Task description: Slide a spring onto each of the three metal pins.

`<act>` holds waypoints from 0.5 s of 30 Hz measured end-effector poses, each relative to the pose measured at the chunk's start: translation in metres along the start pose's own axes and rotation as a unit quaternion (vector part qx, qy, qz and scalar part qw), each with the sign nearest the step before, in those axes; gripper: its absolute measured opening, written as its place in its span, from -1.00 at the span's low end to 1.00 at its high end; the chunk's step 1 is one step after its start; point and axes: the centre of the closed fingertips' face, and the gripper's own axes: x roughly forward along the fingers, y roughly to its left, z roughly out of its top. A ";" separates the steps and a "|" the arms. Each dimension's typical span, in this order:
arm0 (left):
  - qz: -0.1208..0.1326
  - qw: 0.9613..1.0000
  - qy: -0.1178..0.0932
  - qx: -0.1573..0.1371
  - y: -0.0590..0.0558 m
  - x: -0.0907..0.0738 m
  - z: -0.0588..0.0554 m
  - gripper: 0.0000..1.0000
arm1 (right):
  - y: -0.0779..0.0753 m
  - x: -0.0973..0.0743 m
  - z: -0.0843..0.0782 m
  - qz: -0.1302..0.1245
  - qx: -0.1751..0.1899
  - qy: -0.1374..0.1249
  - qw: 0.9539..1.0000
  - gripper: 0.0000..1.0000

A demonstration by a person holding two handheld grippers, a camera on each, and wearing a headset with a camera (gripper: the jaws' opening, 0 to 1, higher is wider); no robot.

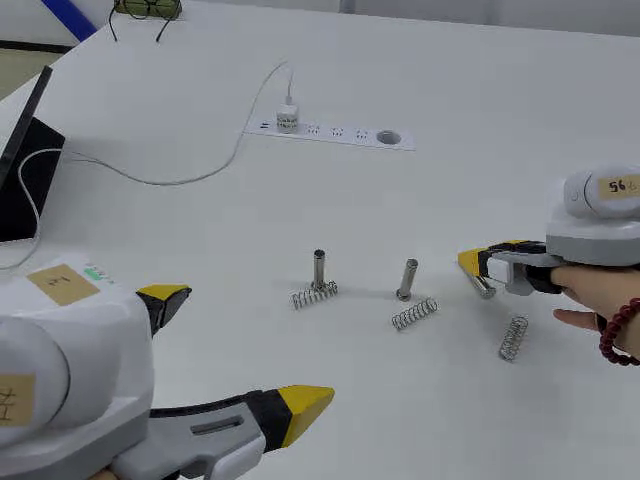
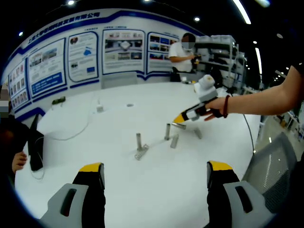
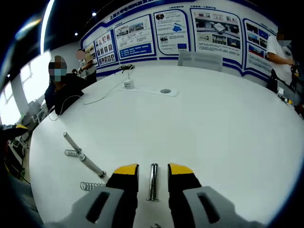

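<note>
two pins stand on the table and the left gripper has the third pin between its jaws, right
Not quite. It is the right gripper, not the left, that has the third pin between its jaws, as the right gripper view shows. The left gripper is open with nothing between its jaws. The left pin and the middle pin do stand on the table.

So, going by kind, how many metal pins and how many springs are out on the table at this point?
Metal pins: 3, with two standing upright and one between the jaws of the right gripper at
Springs: 3, all lying on the table, none on a pin
Total: 6
</note>
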 end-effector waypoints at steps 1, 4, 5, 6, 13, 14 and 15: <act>-0.001 1.000 0.001 0.000 0.000 0.000 0.000 0.81 | 0.000 0.002 -0.001 0.001 0.000 0.002 1.000 -0.50; -0.002 1.000 0.003 0.001 0.000 0.001 -0.002 0.81 | 0.000 0.007 -0.003 0.001 0.006 0.005 1.000 -0.55; -0.001 1.000 0.003 0.002 0.000 0.002 -0.002 0.80 | 0.000 0.008 -0.004 0.002 0.009 0.005 1.000 -0.56; 0.000 1.000 0.001 0.004 0.001 0.002 -0.001 0.80 | -0.001 0.009 -0.006 0.002 0.012 0.007 1.000 -0.57; 0.000 1.000 0.002 0.005 0.003 0.003 -0.003 0.80 | -0.003 0.013 -0.009 -0.001 0.015 0.011 1.000 -0.66; -0.001 1.000 0.003 0.005 0.004 0.003 -0.004 0.80 | -0.003 0.014 -0.008 -0.001 0.015 0.010 1.000 -0.66; -0.001 1.000 0.004 0.004 0.004 0.003 -0.004 0.80 | -0.003 0.014 -0.008 0.000 0.015 0.009 1.000 -0.67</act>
